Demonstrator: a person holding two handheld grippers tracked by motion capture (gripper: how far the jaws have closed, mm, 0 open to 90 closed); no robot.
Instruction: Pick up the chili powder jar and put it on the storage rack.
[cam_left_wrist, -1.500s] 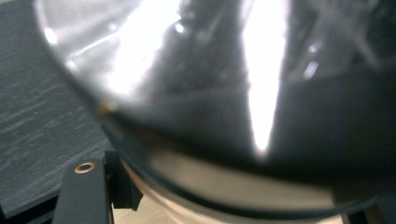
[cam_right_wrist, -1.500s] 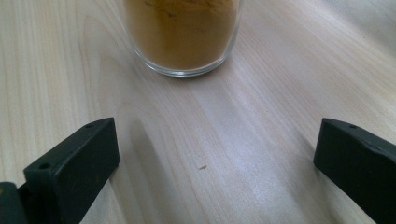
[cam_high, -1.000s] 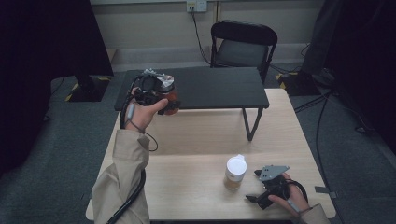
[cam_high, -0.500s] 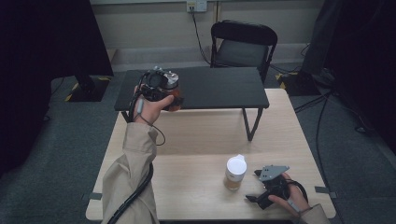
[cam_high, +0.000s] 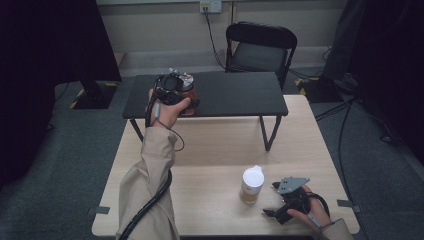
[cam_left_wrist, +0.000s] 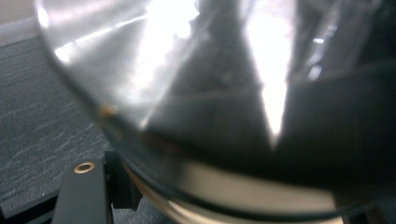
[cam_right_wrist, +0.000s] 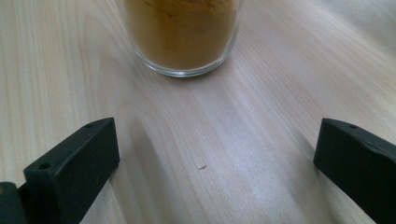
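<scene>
High view, left claw (cam_high: 181, 95) clamping unlabelled jar (cam_high: 187, 93)

Left arm stretches far forward, sleeve straight, the hand wrapped around the left tongs (cam_high: 181, 92) out ahead, jaws clamped tight on a jar (cam_left_wrist: 224, 116) that sits right against the camera. Right hand rests low and near the body, palm cupping the right tongs (cam_high: 272, 212), jaws spread wide, tips pointing left along the desk (cam_right_wrist: 201, 140).
</scene>
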